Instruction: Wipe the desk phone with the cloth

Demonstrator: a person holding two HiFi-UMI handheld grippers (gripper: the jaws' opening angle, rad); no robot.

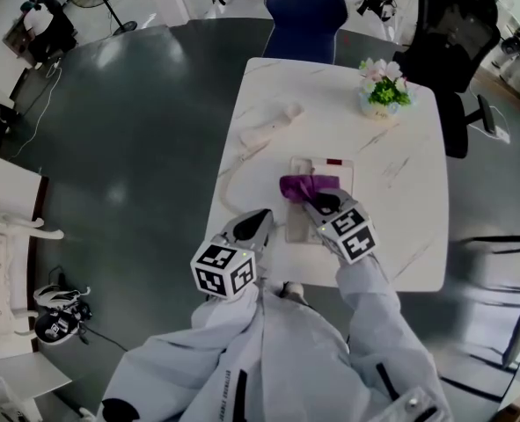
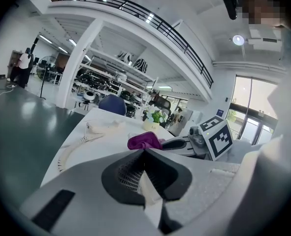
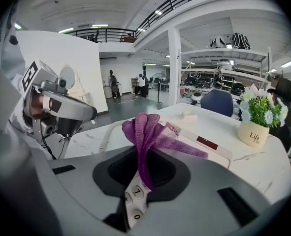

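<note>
One desk phone (image 1: 330, 170) lies mid-bench (image 1: 400, 236), with open surface to its right. The right gripper (image 1: 317, 202) fingers clamp the one purple cloth (image 1: 305, 185) over its keypad. The left gripper (image 1: 258, 221), fingers together and empty, hovers at the near-left edge. One handset (image 1: 268, 130) and one flowerpot (image 1: 378, 104) sit beyond.

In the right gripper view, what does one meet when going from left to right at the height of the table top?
left gripper → purple cloth, pinched in the right gripper's tongs → flower pot. The desk phone lies partly under the cloth, so it is left out.
</note>
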